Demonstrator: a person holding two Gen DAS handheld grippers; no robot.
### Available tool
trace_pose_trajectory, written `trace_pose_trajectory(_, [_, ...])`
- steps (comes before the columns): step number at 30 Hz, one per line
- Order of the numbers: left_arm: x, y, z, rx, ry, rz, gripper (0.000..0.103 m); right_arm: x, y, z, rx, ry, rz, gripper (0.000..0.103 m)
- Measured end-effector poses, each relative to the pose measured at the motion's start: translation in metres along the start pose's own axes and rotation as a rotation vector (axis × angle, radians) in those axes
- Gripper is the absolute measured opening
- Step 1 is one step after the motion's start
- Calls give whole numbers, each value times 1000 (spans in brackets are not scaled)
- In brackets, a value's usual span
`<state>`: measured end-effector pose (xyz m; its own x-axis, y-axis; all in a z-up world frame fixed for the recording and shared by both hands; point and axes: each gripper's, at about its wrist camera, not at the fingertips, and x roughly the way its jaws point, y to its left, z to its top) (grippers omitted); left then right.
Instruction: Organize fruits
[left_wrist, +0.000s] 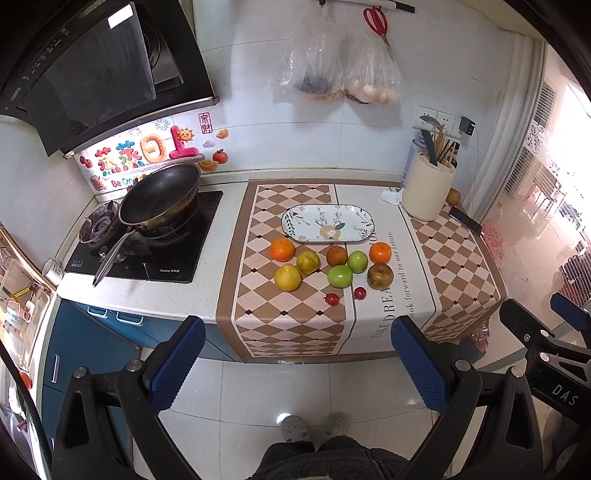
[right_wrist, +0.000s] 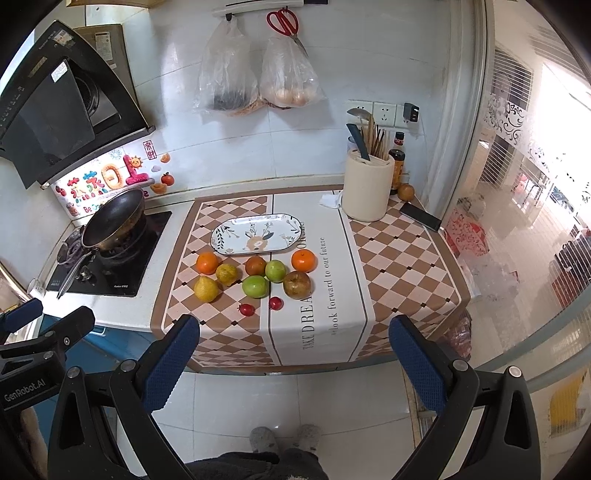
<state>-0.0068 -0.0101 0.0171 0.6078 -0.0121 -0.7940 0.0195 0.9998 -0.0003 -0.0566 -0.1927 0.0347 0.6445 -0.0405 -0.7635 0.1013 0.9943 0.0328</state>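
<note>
While both tools hang back from the surface (left_wrist: 229, 295) with nothing between their pads, the step in hand looks like the first reach for a fruit, and nothing has yet gone onto the oval plate (left_wrist: 328, 223). The left tool (left_wrist: 297, 363) stands wide open and empty; the right tool (right_wrist: 294, 360) is likewise spread wide and holds nothing.

To do this well, I would start with an outer fruit, so the fingers can straddle it without nudging a neighbour: round fruit will likely roll if clipped from the side. Come down from above, centre the fruit between the pads, close gently, then lift clear before carrying it to the plate.

From the left tool, the whole cluster lies ahead and well apart, roughly on its centre line. The yellow lemon (left_wrist: 287, 277) sits ahead and a little left, nearest on that side, with an orange (left_wrist: 282, 249) beyond it. From the right tool, the brown pear (right_wrist: 297, 284) lies almost straight ahead, a second orange (right_wrist: 304, 260) just past it, and two green apples (right_wrist: 255, 286) slightly left. Two small red fruits (right_wrist: 276, 303) are closest of all. The plate lies beyond everything.
</note>
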Motion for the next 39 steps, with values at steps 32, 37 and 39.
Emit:
trace_pose_trajectory(32, [0,1,5,5,-7,3,103,2,-3,4,9,-8,21,103])
trace_pose_trajectory(37, [0,0,9,7,-7,4,103,1,-4,3,4,-11,23,103])
trace_pose_trajectory(39, [0,0,7,6,-8,5,103,1,-4,3,5,-10,24,103])
